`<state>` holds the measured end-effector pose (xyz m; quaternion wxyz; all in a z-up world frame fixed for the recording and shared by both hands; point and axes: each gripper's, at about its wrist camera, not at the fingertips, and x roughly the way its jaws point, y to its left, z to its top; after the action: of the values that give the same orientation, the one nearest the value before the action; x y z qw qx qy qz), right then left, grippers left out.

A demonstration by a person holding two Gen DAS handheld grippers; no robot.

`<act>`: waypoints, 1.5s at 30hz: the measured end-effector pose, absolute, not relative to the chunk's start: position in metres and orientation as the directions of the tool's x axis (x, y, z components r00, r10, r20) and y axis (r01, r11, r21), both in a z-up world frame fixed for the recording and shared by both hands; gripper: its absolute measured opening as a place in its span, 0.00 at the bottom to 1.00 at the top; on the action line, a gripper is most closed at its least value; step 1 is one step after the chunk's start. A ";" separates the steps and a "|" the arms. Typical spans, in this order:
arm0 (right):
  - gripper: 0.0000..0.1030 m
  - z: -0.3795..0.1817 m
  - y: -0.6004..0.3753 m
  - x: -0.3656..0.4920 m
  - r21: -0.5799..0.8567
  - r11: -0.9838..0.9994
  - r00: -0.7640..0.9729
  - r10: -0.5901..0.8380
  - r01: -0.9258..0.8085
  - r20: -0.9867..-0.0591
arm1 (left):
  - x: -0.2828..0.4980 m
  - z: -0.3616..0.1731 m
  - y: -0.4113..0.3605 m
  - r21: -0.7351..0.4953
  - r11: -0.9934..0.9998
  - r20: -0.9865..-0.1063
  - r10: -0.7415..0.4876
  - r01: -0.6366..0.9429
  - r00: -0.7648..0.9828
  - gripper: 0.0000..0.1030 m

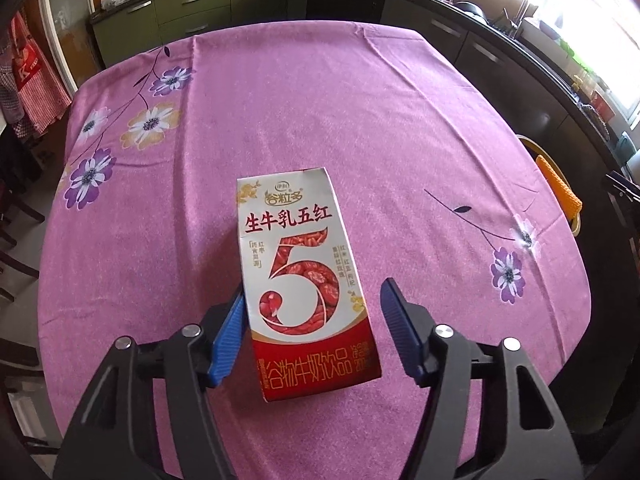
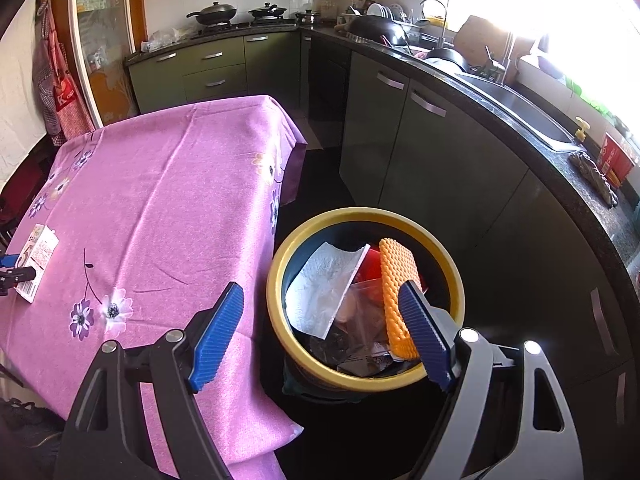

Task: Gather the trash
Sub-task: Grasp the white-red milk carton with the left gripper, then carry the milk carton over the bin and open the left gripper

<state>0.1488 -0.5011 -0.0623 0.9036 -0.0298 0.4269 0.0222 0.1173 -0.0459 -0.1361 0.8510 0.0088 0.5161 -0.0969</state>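
Smooth pink floral tablecloth (image 1: pixel 400 140) over the table, dark glossy kitchen cabinets (image 2: pixel 420 140) behind. Flat rectangular drink carton (image 1: pixel 308 280) of white and red printed card lying on the cloth between the ribbed blue pads of the left gripper (image 1: pixel 310 332), one pad touching its edge, the other apart. Right gripper (image 2: pixel 320 332) wide and empty above the round yellow-rimmed bin (image 2: pixel 276 292), filled with crumpled white paper (image 2: pixel 320 288), clear plastic and bumpy orange foam mesh (image 2: pixel 394 280).

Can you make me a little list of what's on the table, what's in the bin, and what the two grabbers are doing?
table: pink flowered tablecloth
on table: milk drink carton, lying flat
left gripper: around the carton, one pad touching, other apart
bin: yellow-rimmed trash bin beside the table
in bin: paper towel, orange foam net, clear plastic bag
right gripper: open, empty, above bin
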 end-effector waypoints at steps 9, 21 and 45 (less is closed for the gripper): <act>0.78 -0.058 -0.494 0.141 -0.035 0.997 0.645 0.017 -0.068 -0.764 | 0.116 -0.135 -0.040 -0.097 0.982 -0.874 -0.163 0.163 0.457 0.53; 0.81 -0.055 -0.484 0.130 -0.041 0.996 0.645 0.023 -0.085 -0.763 | 0.119 -0.145 -0.036 -0.072 0.985 -0.882 -0.136 0.157 0.451 0.48; 0.81 -0.048 -0.555 0.081 -0.004 0.995 0.681 -0.069 0.097 -0.729 | 0.150 -0.033 -0.246 -0.080 0.753 -0.776 -0.458 0.653 0.434 0.48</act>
<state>0.0810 -0.5550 -0.0476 0.9166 0.0177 0.3969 -0.0453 0.1495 -0.2462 -0.0329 0.8385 0.1170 0.4164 -0.3314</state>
